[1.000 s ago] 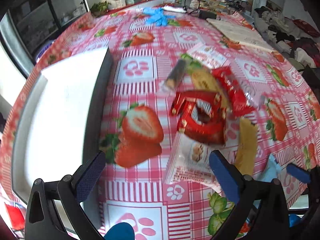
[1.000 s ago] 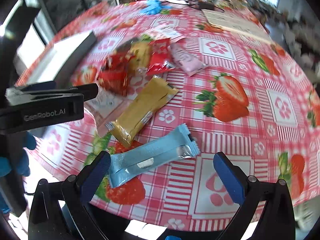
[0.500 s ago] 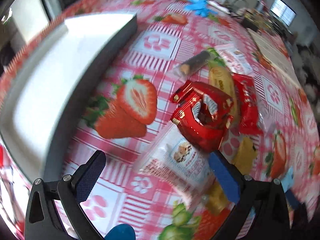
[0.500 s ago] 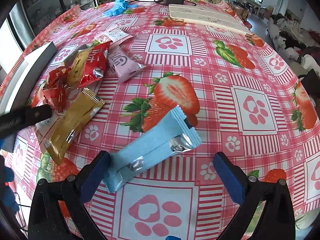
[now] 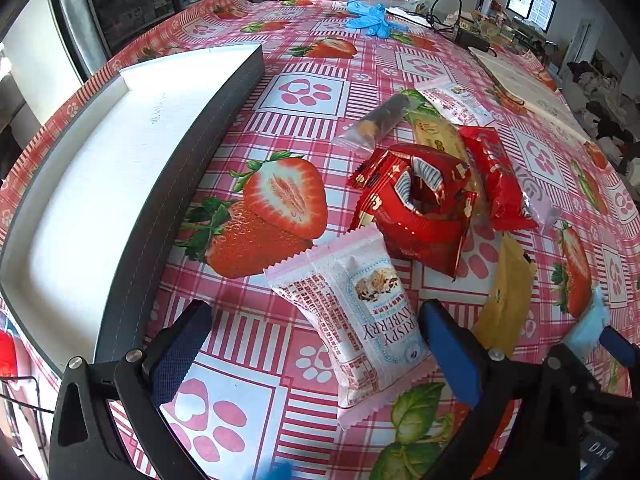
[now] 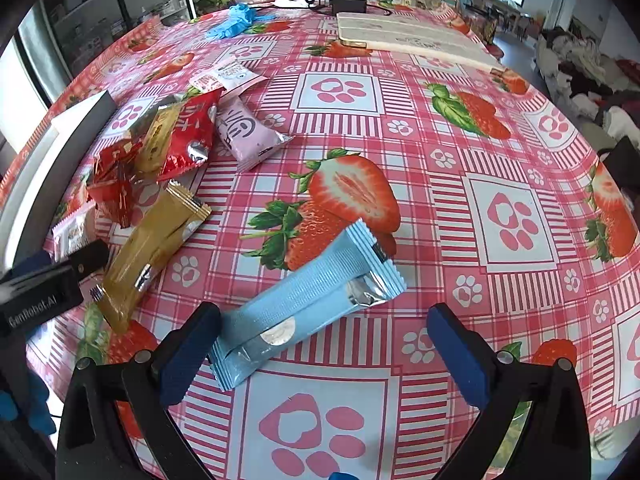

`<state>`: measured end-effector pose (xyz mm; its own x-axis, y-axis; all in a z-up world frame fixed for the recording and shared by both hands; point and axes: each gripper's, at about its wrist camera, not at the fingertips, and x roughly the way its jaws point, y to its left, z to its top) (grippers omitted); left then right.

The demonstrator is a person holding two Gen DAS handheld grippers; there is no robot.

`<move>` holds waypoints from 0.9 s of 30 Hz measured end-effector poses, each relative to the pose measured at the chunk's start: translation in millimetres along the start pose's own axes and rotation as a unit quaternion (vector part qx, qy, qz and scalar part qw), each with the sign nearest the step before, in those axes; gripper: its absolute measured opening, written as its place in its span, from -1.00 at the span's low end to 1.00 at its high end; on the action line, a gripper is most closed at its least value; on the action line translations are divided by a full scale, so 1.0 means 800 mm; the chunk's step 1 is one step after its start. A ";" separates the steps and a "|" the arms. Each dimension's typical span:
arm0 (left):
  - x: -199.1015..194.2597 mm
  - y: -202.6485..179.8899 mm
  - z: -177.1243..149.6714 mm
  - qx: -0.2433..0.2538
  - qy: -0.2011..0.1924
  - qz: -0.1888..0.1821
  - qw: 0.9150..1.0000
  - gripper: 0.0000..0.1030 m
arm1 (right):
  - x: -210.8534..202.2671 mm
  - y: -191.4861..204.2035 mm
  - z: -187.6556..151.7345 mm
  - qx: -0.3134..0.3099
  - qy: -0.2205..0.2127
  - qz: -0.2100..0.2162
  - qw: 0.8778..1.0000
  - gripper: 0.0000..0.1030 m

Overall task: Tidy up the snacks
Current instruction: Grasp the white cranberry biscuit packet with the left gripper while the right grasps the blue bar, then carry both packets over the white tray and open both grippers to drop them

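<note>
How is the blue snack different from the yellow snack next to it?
The blue bar is light blue with a shiny silver flap; the yellow bar is mustard gold. The blue bar lies alone between the open right gripper's fingers; the yellow bar lies outside them, to their left, at the edge of the snack pile, its near end by the left gripper. Both are long sealed bars lying flat, slanted the same way.

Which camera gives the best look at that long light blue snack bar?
The right wrist view: the blue bar lies whole and close, just ahead of the open right gripper. The left wrist view catches only a small piece of the bar at its right edge, partly hidden behind gripper parts.
</note>
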<state>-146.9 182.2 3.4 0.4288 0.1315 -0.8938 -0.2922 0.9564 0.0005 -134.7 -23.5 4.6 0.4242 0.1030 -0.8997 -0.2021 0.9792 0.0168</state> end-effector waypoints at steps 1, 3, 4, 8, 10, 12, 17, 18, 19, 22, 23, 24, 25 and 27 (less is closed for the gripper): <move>0.001 0.001 0.002 0.001 0.004 -0.001 1.000 1.00 | -0.001 -0.003 0.002 0.013 0.003 0.006 1.000 1.00; 0.004 -0.001 0.009 0.000 0.022 0.001 1.000 1.00 | -0.003 -0.011 0.007 0.044 0.012 0.019 0.999 1.00; 0.005 -0.002 0.011 -0.002 0.031 0.003 1.000 1.00 | -0.004 -0.014 0.011 0.067 0.019 0.032 0.997 1.00; 0.007 -0.014 0.014 0.015 0.037 -0.002 0.999 0.95 | 0.004 0.003 0.028 0.054 0.041 0.043 0.997 1.00; 0.002 -0.021 0.012 0.040 0.028 -0.013 0.999 0.78 | 0.008 0.021 0.026 0.006 0.047 0.013 0.999 0.96; -0.004 -0.024 0.010 0.060 0.021 -0.024 0.998 0.55 | 0.004 0.026 0.017 -0.027 0.035 -0.008 0.999 0.61; -0.016 -0.023 0.003 0.084 0.009 -0.043 0.995 -0.17 | -0.014 0.000 0.012 -0.011 0.029 0.029 0.999 -0.53; -0.018 -0.021 0.001 0.087 0.009 -0.050 0.995 -0.18 | -0.017 -0.011 0.010 0.003 0.029 0.048 0.998 -0.53; -0.021 -0.017 -0.002 0.087 0.009 -0.055 0.995 -0.19 | -0.019 -0.017 0.008 0.012 0.029 0.055 0.998 -0.53; -0.028 -0.010 -0.010 0.090 0.007 -0.061 0.994 -0.20 | -0.030 -0.032 0.001 0.031 0.018 0.071 0.997 -0.53; -0.031 -0.009 -0.015 0.094 0.005 -0.062 0.994 -0.20 | -0.032 -0.035 0.001 0.034 0.016 0.073 0.997 -0.53; -0.034 -0.009 -0.018 0.099 0.001 -0.062 0.993 -0.20 | -0.035 -0.037 0.001 0.035 0.014 0.076 0.996 -0.53; -0.038 -0.009 -0.022 0.105 -0.004 -0.061 0.993 -0.20 | -0.039 -0.037 0.001 0.035 0.011 0.080 0.996 -0.53; -0.048 -0.010 -0.026 0.120 -0.017 -0.056 0.991 -0.20 | -0.047 -0.036 0.003 0.032 0.005 0.085 0.996 -0.53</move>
<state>-179.1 164.4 28.7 0.4770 0.0264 -0.8785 -0.0320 0.9994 0.0127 -142.8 -55.4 38.7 0.3804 0.2676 -0.8853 -0.2131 0.9568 0.1976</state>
